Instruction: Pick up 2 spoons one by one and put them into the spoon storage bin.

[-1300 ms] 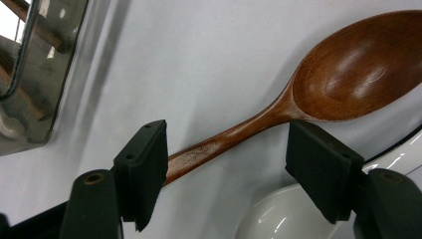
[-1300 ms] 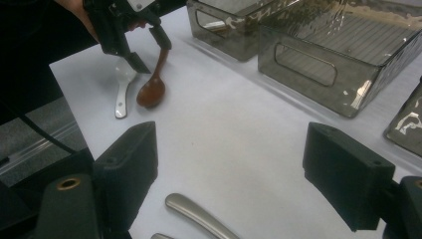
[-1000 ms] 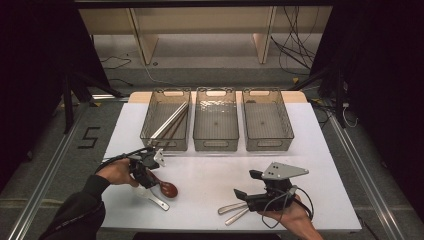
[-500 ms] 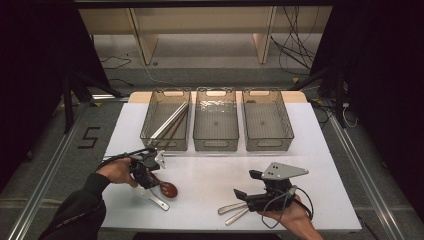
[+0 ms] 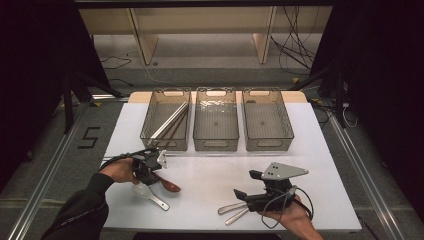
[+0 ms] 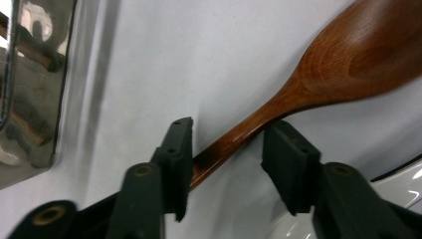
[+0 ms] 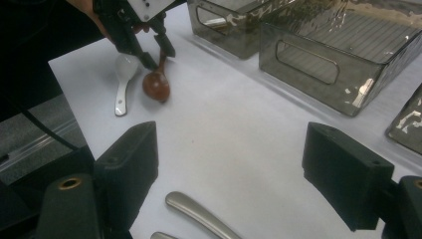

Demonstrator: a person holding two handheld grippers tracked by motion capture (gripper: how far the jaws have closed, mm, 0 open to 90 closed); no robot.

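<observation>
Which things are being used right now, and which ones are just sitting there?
In use: left tool, jaws just closing around the wooden spoon; left bin with sticks inside.

Just sitting: white spoon, metal handles, middle bin, right bin, right tool.

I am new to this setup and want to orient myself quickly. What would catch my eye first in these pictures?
First, the left gripper at the table's near left: its jaws have just been closing around the handle of a brown wooden spoon, beside a white ceramic spoon. Next, three smoky transparent plastic bins stand in a row at the far side. The right gripper hangs open over two silver metal handles at the near right.
</observation>
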